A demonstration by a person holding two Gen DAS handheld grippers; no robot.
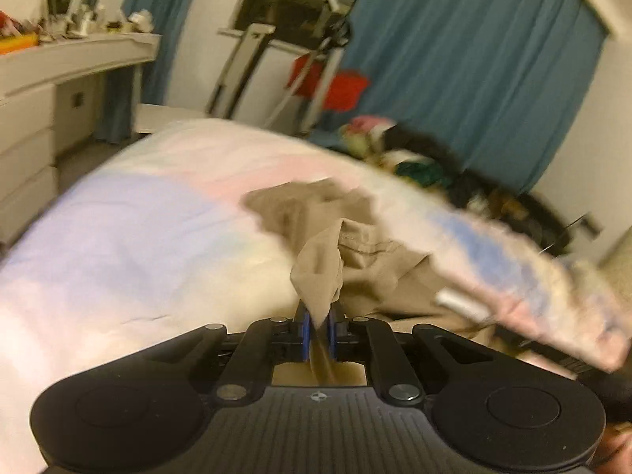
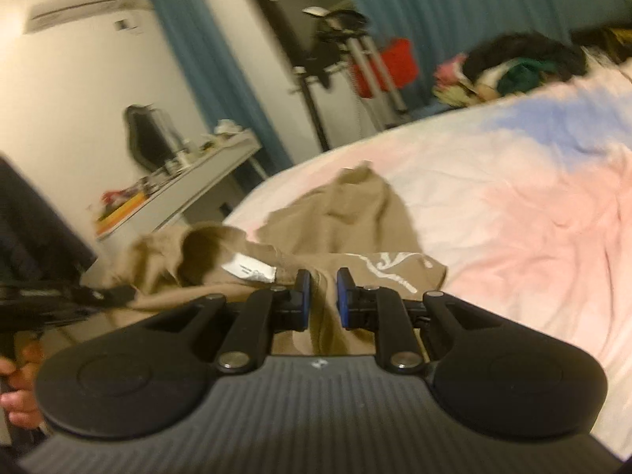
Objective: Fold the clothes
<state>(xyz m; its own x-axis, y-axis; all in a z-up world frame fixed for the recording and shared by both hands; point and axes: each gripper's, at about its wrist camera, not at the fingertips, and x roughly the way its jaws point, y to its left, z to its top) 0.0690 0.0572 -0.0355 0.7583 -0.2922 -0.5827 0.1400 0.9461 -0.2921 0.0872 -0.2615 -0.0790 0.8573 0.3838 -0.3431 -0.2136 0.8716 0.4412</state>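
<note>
A tan garment point(image 1: 367, 264) lies crumpled on the bed. My left gripper point(image 1: 319, 326) is shut on a bunched fold of it and holds that fold up off the bed. In the right wrist view the same tan garment point(image 2: 339, 213) spreads on the sheet, with a white label and white print showing. My right gripper point(image 2: 323, 288) is open, its blue pads apart just above the cloth near the printed edge, holding nothing. The left gripper point(image 2: 91, 296) shows at the left edge of that view, pinching the garment's collar end.
The bed has a pink, white and blue sheet point(image 1: 118, 237). A pile of other clothes point(image 2: 521, 63) lies at the bed's far side. A white desk point(image 1: 71, 63) with clutter, a tripod stand point(image 2: 367, 63) and blue curtains stand beyond.
</note>
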